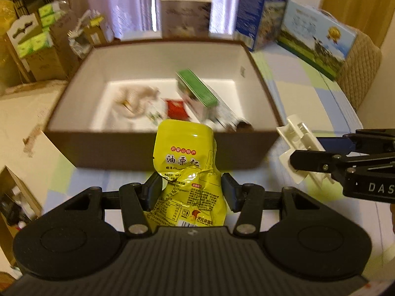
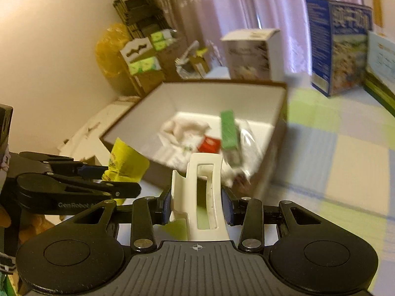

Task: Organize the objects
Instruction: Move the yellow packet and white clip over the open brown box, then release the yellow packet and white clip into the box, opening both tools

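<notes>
Left tongs [image 1: 190, 187] pinch a crinkled glossy yellow snack pouch [image 1: 184, 162] printed 油栗仁; right tongs [image 2: 197, 203] clamp a smooth white plastic hair claw [image 2: 202, 197], both before the brown, white-lined cardboard box [image 1: 153, 145]

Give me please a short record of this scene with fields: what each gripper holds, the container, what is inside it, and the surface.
left gripper: jaws shut on crinkled yellow foil snack packet
right gripper: jaws shut on white plastic hair claw clip
container: open brown cardboard box with white inside, ahead of both grippers
contents: green-topped carton, small red packet, pale crumpled item, blurred
surface: pastel checked tablecloth
</notes>
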The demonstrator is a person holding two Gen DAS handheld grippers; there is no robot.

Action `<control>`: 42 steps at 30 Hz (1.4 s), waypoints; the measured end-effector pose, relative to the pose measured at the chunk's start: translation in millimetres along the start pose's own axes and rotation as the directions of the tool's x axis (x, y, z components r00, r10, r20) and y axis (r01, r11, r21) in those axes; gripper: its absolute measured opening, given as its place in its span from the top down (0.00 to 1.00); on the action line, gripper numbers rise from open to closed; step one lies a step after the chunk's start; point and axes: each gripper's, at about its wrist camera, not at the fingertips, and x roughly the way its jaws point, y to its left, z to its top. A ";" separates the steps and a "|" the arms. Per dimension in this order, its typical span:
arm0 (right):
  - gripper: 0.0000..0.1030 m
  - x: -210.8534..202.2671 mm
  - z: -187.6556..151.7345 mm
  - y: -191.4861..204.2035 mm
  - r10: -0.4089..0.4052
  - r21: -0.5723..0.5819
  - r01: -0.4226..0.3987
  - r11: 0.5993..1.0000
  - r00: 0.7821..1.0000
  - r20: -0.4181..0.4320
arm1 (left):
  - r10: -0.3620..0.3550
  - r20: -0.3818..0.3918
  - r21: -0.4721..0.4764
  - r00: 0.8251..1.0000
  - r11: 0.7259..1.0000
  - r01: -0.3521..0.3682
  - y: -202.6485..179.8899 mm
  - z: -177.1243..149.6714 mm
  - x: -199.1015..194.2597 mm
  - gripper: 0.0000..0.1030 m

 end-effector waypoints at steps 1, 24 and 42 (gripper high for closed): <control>0.64 5.2 6.0 4.3 0.002 -0.002 -0.002 1.000 1.000 0.008 | 0.006 0.008 0.001 1.000 1.000 -0.006 7.1 5.0 -0.2 0.54; 0.64 151.4 98.9 -4.1 -0.077 0.105 0.081 0.991 0.996 -0.046 | 0.085 -0.017 0.082 0.996 0.993 -0.083 108.4 122.1 106.5 0.54; 0.63 192.9 117.7 -23.9 -0.127 0.156 0.137 0.978 0.989 -0.071 | 0.057 -0.033 0.167 0.998 0.985 -0.050 122.0 153.8 165.6 0.28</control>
